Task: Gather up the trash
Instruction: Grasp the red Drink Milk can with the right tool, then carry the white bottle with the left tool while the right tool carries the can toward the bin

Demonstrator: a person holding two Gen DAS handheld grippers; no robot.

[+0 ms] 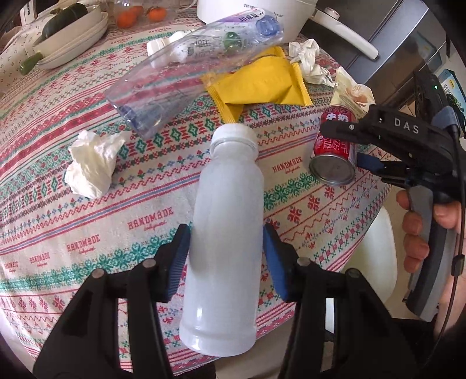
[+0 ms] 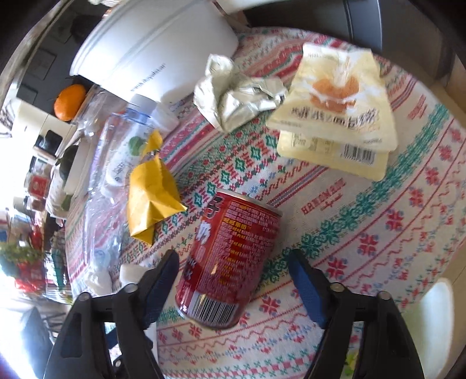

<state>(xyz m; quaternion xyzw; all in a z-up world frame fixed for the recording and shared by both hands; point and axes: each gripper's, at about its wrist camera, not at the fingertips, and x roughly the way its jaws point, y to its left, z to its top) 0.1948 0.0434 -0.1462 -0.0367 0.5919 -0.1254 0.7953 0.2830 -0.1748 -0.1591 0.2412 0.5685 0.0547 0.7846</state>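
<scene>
A white opaque bottle (image 1: 227, 233) with a white cap is clamped between the blue pads of my left gripper (image 1: 225, 256), cap pointing away, above the patterned tablecloth (image 1: 72, 218). A red drink can (image 2: 230, 262) lies on its side on the cloth. My right gripper (image 2: 236, 280) straddles it with a gap at each pad, so it is open. In the left wrist view the can (image 1: 335, 163) lies at the right, with the right gripper (image 1: 346, 145) around it and a person's hand (image 1: 416, 233) on the handle.
Other litter lies on the cloth: a clear plastic bottle (image 1: 189, 73), a yellow wrapper (image 1: 262, 84), a crumpled tissue (image 1: 93, 163), crumpled paper (image 1: 311, 61) and a cream snack pouch (image 2: 335, 116). A white pot (image 2: 157, 49), stacked dishes (image 1: 72, 32) and oranges (image 1: 128, 17) stand at the back.
</scene>
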